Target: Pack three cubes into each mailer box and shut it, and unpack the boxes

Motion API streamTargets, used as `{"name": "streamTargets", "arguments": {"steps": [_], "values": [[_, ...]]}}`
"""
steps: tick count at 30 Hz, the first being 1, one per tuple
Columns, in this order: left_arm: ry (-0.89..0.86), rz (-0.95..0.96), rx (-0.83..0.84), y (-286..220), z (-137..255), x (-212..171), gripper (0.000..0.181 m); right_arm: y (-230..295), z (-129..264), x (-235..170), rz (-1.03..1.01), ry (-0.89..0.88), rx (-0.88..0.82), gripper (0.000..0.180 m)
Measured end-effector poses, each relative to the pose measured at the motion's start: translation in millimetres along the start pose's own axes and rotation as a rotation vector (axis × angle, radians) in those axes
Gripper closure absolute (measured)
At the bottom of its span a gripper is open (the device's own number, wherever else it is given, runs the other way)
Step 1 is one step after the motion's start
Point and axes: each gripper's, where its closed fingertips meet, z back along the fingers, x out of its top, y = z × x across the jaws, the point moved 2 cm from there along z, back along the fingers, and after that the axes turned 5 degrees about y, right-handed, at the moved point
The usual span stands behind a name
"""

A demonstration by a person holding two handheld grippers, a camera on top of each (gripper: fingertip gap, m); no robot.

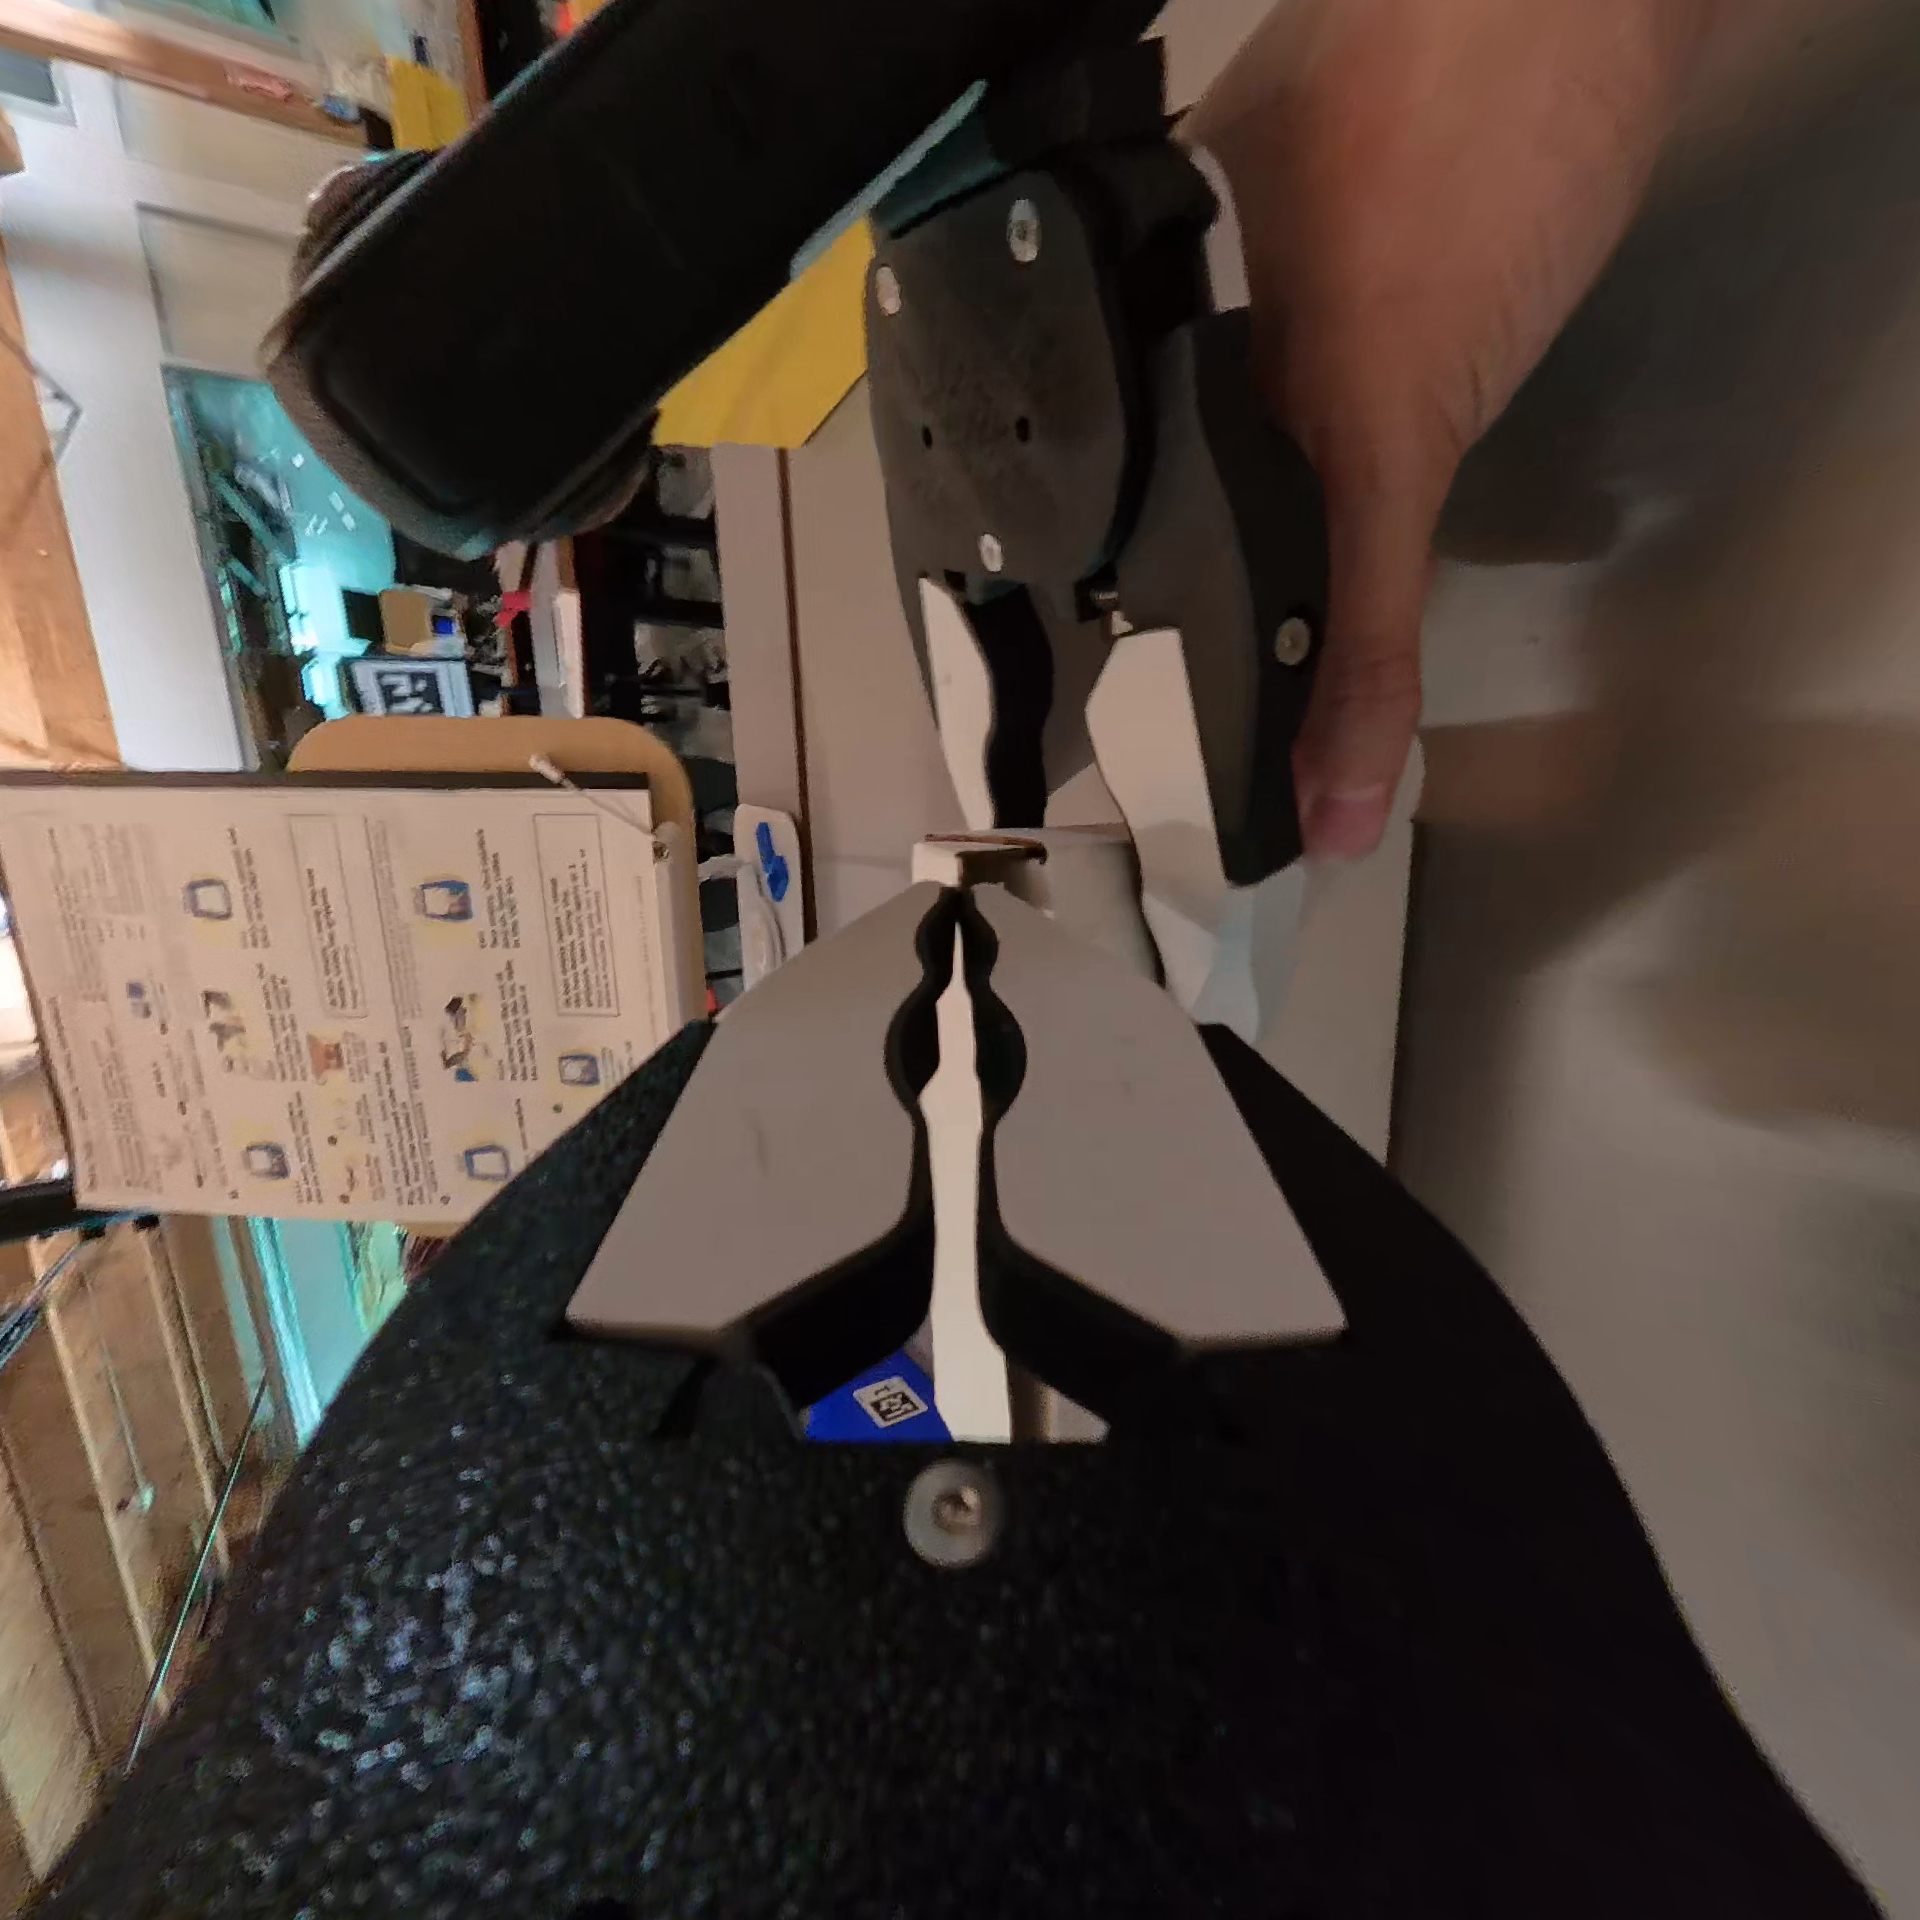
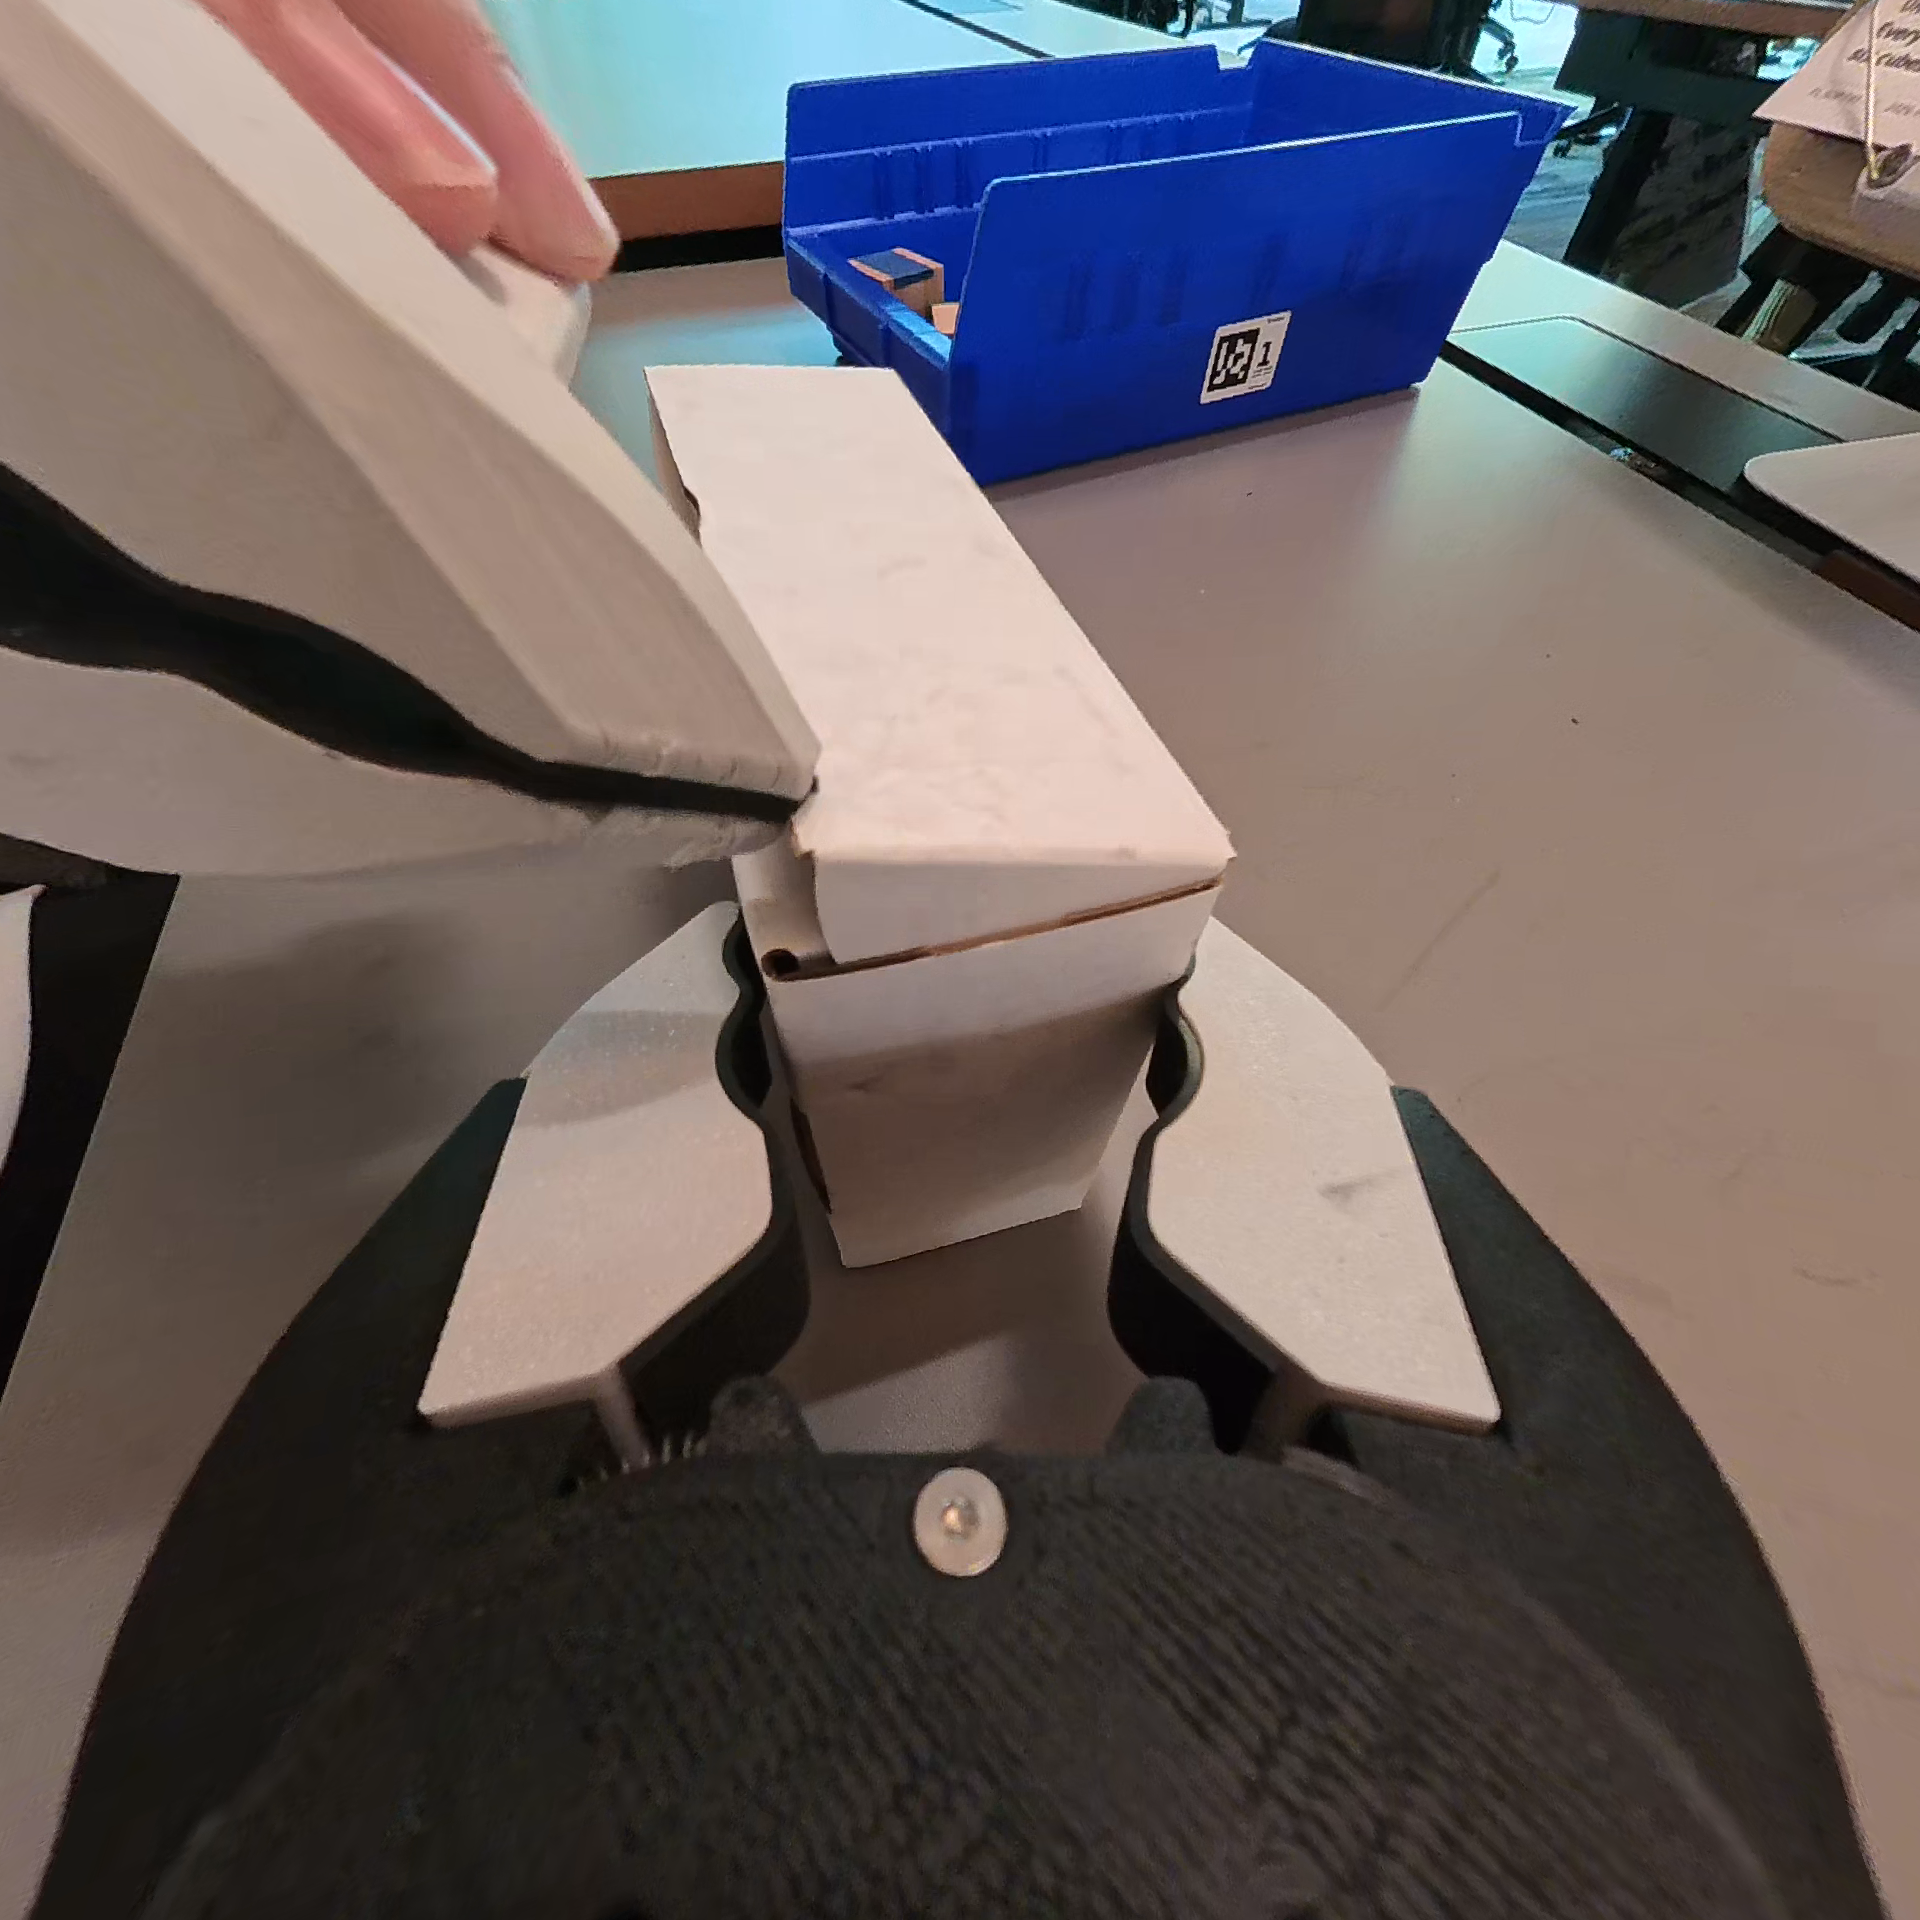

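Observation:
A white mailer box [image 2: 935, 644] lies on the grey table [image 2: 1507, 831], its lid almost down with a thin gap at the near end. My right gripper [image 2: 966, 997] is shut on the box's near end, one finger on each side. My left gripper [image 2: 805, 795] comes in from the upper left and is shut on the lid's near left edge. In the left wrist view my left gripper [image 1: 961, 899] pinches a thin white flap, and the right gripper [image 1: 1039, 821] shows beyond it. What is inside the box is hidden.
A blue bin [image 2: 1195, 260] stands behind the box with wooden cubes [image 2: 894, 275] in it. A person's hand [image 1: 1403, 416] holds the right gripper. A printed sheet on a board [image 1: 343, 987] stands off to the side. A flat white piece [image 2: 1849, 499] lies at the far right.

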Motion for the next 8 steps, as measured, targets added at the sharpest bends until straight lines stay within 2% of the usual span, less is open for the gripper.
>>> {"name": "streamTargets", "arguments": {"steps": [1,3,5,8], "values": [[0.004,-0.011,-0.024,-3,0,-2,0.179,1,0,0,0.012,0.003,-0.002,0.107],[0.087,-0.023,-0.041,-4,-3,-15,0.175,2,0,-1,0.034,0.006,-0.007,0.107],[0.077,-0.026,-0.027,-1,-4,-17,0.176,1,0,-1,0.029,0.007,-0.003,0.107],[0.068,0.067,-0.021,7,-3,-19,0.179,1,0,-1,0.032,0.007,-0.005,0.107]]}}
